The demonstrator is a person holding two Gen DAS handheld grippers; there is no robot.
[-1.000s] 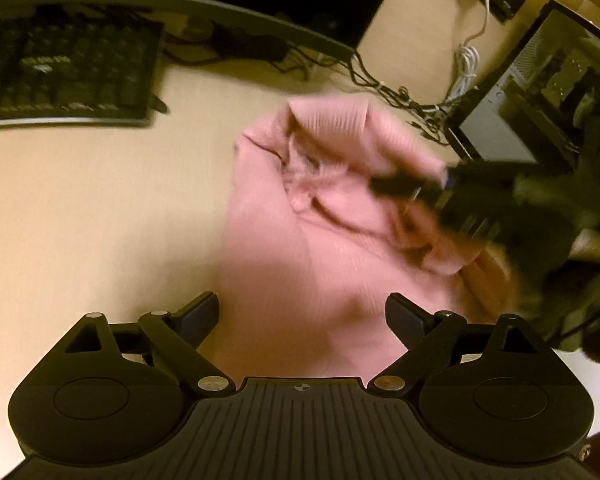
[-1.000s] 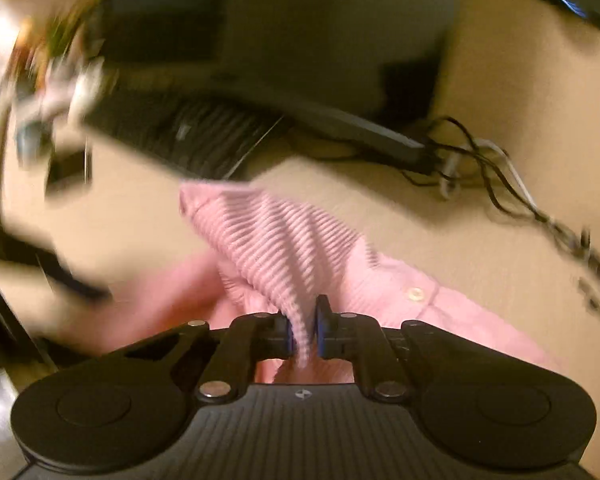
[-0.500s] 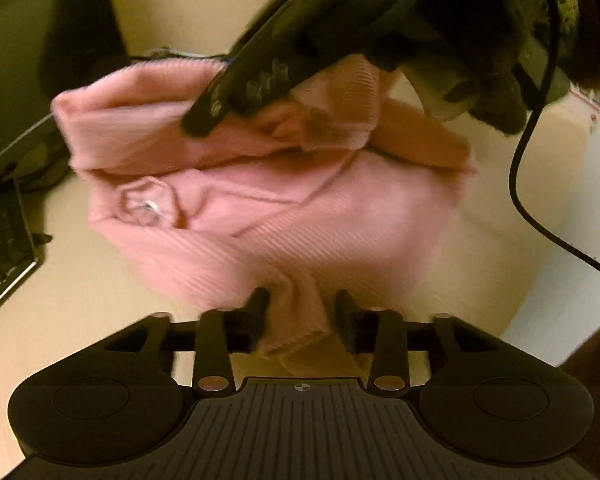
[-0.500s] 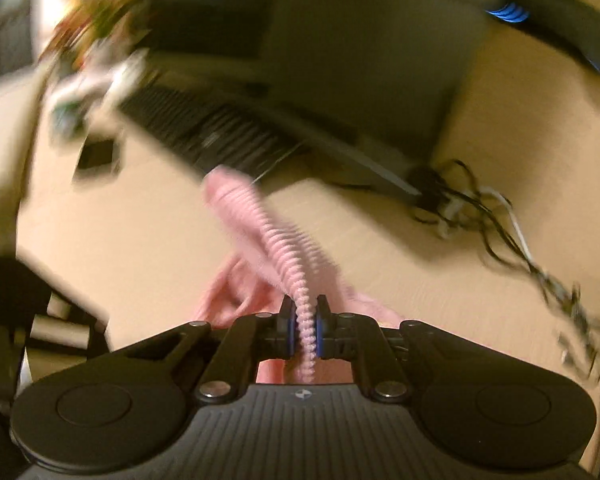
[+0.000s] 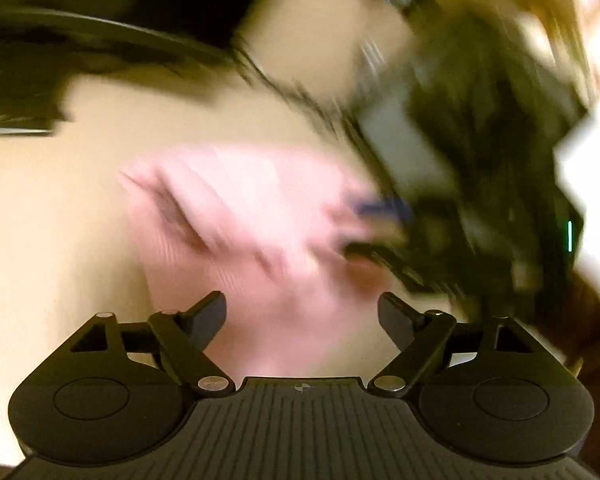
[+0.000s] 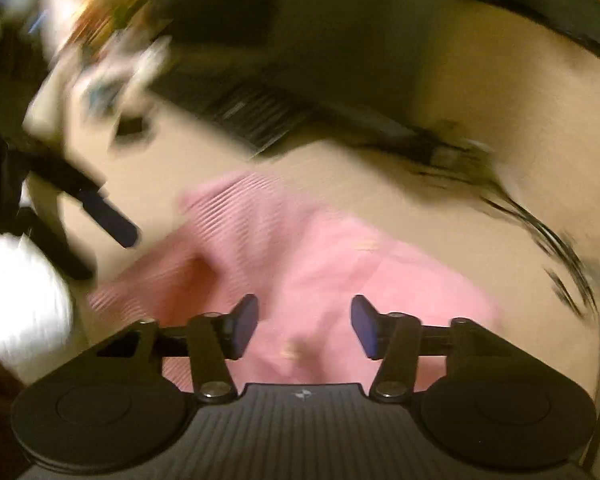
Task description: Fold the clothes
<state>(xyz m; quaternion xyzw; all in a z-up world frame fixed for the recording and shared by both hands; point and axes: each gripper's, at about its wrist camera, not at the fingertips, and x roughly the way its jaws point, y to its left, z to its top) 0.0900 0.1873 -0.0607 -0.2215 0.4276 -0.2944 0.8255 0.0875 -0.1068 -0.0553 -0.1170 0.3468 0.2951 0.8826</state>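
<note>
The pink ribbed garment [image 5: 252,232] lies bunched on the pale wooden desk [image 5: 52,216], below and ahead of the left gripper [image 5: 302,316]; that gripper's jaws are opening, spread wide with cloth seen in the gap but beneath them, neither pad pressing on it; the right gripper [image 6: 304,326] hangs over the same garment [image 6: 300,264], its jaws also opening, its blue-faced pads [image 6: 246,326] apart on either side of the fabric and not pinching it; so both are released, and the cloth rests on the desk; in the left wrist view the right gripper shows as a dark blurred shape at the garment's right edge; in the right wrist view the left gripper's fingers [image 6: 112,220] stand just beside the garment's left edge, apart from it; a keyboard [image 6: 252,116] lies farther back on the desk, with a tangle of cables [image 6: 532,220] to the right; both views are heavily blurred; no container can be made out.
</note>
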